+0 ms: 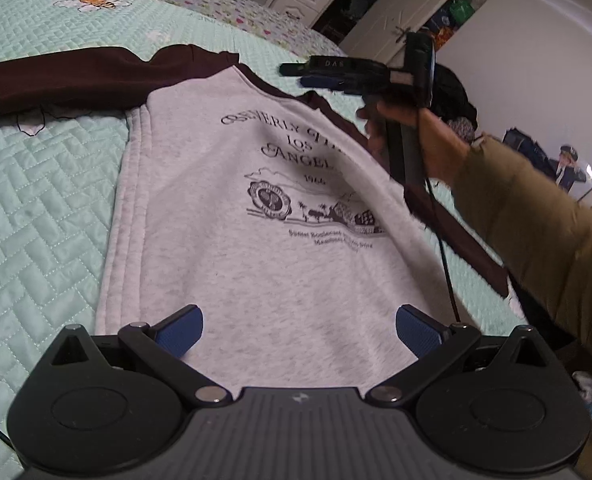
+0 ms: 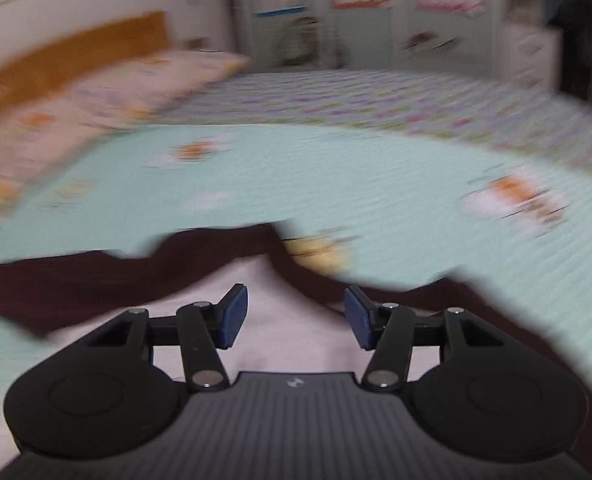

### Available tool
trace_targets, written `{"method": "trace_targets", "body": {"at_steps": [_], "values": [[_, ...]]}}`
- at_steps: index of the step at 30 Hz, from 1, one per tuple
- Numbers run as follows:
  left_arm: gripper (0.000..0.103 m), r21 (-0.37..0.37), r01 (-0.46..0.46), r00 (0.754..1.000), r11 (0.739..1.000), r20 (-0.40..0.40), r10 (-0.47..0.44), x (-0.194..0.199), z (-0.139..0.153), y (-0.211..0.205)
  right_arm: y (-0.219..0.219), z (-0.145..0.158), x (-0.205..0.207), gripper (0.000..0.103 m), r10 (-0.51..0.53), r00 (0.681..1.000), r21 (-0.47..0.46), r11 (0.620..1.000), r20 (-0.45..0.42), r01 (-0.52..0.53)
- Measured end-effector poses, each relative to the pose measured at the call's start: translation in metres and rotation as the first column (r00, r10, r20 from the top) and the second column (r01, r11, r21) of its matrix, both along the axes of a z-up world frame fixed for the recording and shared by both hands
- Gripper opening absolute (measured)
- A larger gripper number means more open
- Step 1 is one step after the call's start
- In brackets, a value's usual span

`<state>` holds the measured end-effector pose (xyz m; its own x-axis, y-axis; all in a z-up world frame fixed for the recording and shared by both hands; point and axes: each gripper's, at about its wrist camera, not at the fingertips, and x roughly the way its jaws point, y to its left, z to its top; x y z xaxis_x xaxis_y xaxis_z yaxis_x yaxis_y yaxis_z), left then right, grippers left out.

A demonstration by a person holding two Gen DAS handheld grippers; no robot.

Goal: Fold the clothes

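Sweatshirt is laid print-up on the bed, grey body flat, dark sleeves spread out to the sides; its right edge is already turned inward. Left tongs are held wide open over the hem, nothing gripped. Right tongs are seen about half open and empty above the collar area; that view is blurred. Next sleeve fold is judged best done by pinching the cuff only, keeping the body flat and edges aligned.
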<state>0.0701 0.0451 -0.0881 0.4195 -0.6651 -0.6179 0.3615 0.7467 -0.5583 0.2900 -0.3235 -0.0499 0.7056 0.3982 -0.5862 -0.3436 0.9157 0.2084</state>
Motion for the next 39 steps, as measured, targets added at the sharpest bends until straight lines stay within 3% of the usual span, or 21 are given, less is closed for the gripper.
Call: {"method": "trace_targets", "body": {"at_steps": [3, 6, 8, 11, 14, 17, 20, 21, 23, 25, 27, 31, 34, 36, 39], "values": [[0.102, -0.007, -0.018, 0.999, 1.0, -0.029, 0.018, 0.003, -0.006, 0.002, 0.043, -0.001, -0.014, 0.055, 0.102, 0.995, 0.044, 0.994, 0.0, -0.102], [0.102, -0.003, -0.025, 0.998, 1.0, -0.057, 0.025, 0.006, -0.014, 0.003, 0.085, -0.018, 0.005, 0.055, 0.063, 0.997, 0.025, 0.998, -0.04, -0.062], [0.102, -0.008, -0.025, 0.998, 1.0, -0.066, 0.024, 0.008, -0.017, 0.004, 0.115, -0.051, 0.035, 0.049, -0.005, 0.991, -0.091, 0.996, -0.134, -0.007], [0.102, -0.015, -0.025, 0.997, 1.0, -0.069, 0.024, 0.007, -0.017, 0.007, 0.148, -0.07, 0.052, 0.052, -0.045, 0.999, -0.225, 0.973, -0.009, 0.042], [0.102, -0.036, -0.036, 0.998, 0.999, -0.058, 0.034, 0.005, -0.013, 0.013, 0.142, -0.061, 0.058, 0.052, -0.086, 0.996, -0.149, 0.986, -0.039, 0.079], [0.102, -0.053, -0.047, 0.998, 0.997, -0.047, 0.044, 0.003, -0.009, 0.018, 0.122, -0.04, 0.038, 0.048, -0.081, 0.996, -0.032, 0.996, -0.029, 0.08], [0.102, -0.078, -0.055, 0.998, 0.995, -0.036, 0.053, 0.004, -0.004, 0.022, 0.114, -0.038, 0.019, 0.047, -0.034, 0.998, 0.008, 0.999, -0.047, 0.035], [0.102, -0.082, -0.059, 0.998, 0.995, -0.033, 0.057, 0.005, -0.003, 0.023, 0.118, -0.042, 0.018, 0.034, -0.019, 0.997, -0.02, 1.0, -0.071, 0.017], [0.102, -0.08, -0.065, 0.998, 0.995, -0.023, 0.063, 0.005, 0.0, 0.024, 0.127, -0.038, 0.015, 0.013, 0.015, 1.0, -0.033, 0.999, -0.027, -0.015], [0.102, -0.098, -0.064, 0.998, 0.993, -0.023, 0.062, 0.006, -0.002, 0.025, 0.138, -0.03, 0.018, 0.013, 0.066, 0.998, 0.011, 0.998, 0.013, -0.067], [0.102, -0.118, -0.058, 0.998, 0.991, -0.03, 0.054, 0.006, -0.006, 0.025, 0.162, -0.03, 0.032, 0.005, 0.128, 0.992, -0.005, 0.992, -0.008, -0.128], [0.102, -0.127, -0.048, 0.998, 0.991, -0.056, 0.041, 0.009, -0.012, 0.026, 0.2, -0.069, 0.092, 0.0, 0.056, 0.991, -0.099, 0.993, -0.119, -0.068], [0.102, -0.141, -0.052, 0.998, 0.989, -0.051, 0.046, 0.009, -0.012, 0.032, 0.202, -0.078, 0.117, 0.0, -0.02, 0.993, -0.035, 0.999, -0.119, 0.016], [0.102, -0.16, -0.056, 0.998, 0.986, -0.043, 0.05, 0.01, -0.012, 0.037, 0.2, -0.071, 0.111, 0.002, -0.008, 0.995, -0.03, 1.0, -0.104, 0.005], [0.102, -0.176, -0.049, 0.999, 0.983, -0.029, 0.045, 0.01, -0.013, 0.04, 0.184, -0.05, 0.084, 0.003, -0.009, 0.999, 0.05, 0.999, -0.04, 0.011]]}}
